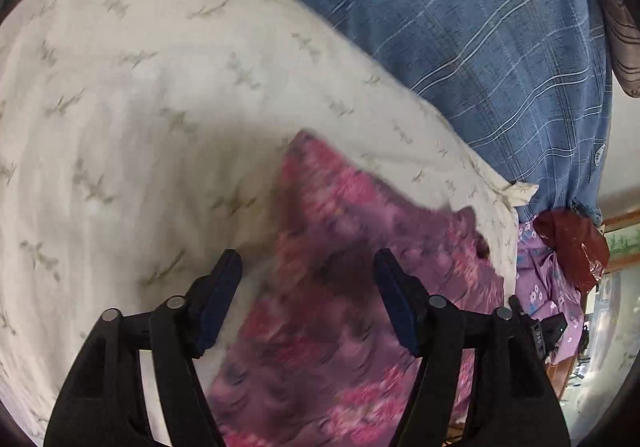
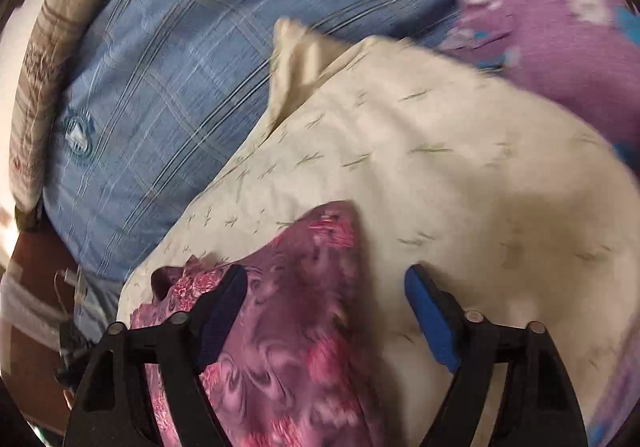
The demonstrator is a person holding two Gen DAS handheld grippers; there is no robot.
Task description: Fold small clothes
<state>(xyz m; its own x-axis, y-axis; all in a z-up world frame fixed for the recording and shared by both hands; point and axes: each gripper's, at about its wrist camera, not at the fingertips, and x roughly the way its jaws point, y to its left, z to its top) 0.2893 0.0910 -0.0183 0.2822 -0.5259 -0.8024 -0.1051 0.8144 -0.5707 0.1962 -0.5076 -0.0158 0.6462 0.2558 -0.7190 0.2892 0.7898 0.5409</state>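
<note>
Pink cloth [image 1: 320, 287] lies lower centre on cream sheet [image 1: 140, 127], blurred. Left tool [image 1: 308, 267] and right tool [image 2: 326, 283] both part-open above it, gripping nothing.

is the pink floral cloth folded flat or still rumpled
Rumpled. The pink floral cloth lies bunched on the cream pillow, one corner peaked and an edge curled; no neat fold shows.

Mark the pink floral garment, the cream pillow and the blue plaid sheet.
pink floral garment [image 2: 288, 327], right wrist view, its middle.
cream pillow [image 1: 140, 107], left wrist view, top face.
blue plaid sheet [image 1: 480, 47], left wrist view, flat area.
</note>
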